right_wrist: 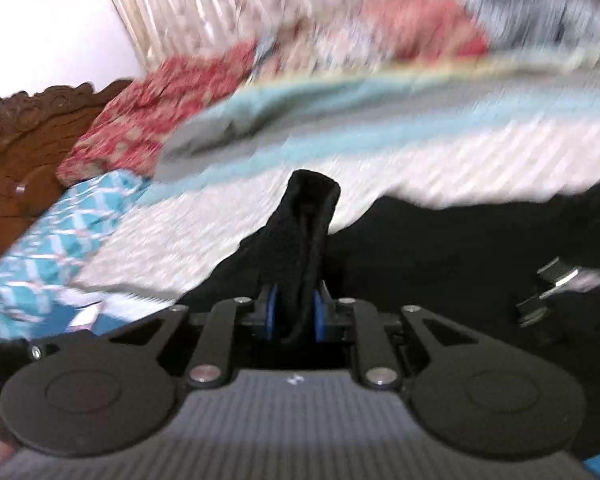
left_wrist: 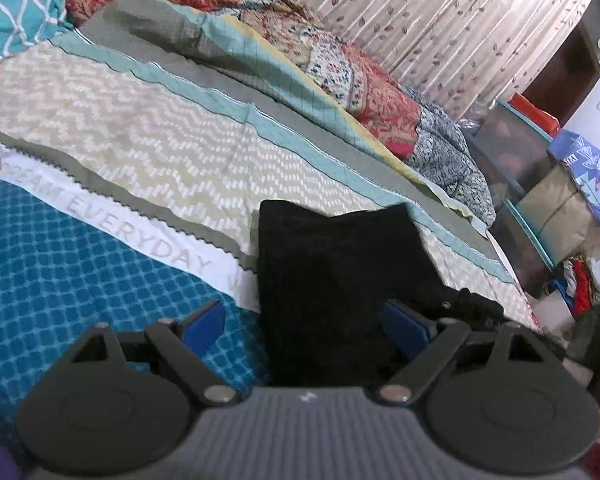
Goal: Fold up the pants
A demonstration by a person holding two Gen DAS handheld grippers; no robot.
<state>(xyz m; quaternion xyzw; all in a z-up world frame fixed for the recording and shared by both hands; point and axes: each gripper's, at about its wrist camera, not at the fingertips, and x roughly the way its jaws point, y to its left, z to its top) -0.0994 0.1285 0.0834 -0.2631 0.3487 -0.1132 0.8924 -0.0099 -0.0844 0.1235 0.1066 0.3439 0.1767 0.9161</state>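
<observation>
the pants point(left_wrist: 332, 280) lie on the bed point(left_wrist: 148, 132), a black, partly folded stack near its near edge, over the patterned sheet and just beside the blue quilted band with lettering. in the left wrist view the stack looks flat and roughly squared, with a looser bunch of cloth trailing to its right.

left gripper point(left_wrist: 304, 320): jaws stand wide apart over the near end of the stack, pads clear of the cloth, holding nothing.

right gripper point(right_wrist: 294, 316): jaws drawn in tight on a bunched fold of the pants point(right_wrist: 304, 232), which stands up between the blue pads as a thick ridge. this view is blurred, so fine detail of the grip cannot be told.

handling, as a judgement: the fabric appears soft, limp and fairly thick, with a nubby face that should not slip readily. it will sag and drag wherever unsupported, so a single pinch lifts only a peak. best hold is at an edge or corner of the stack, several layers together, one gripper at each end, keeping the fold line taut. nothing fragile is evident.
</observation>
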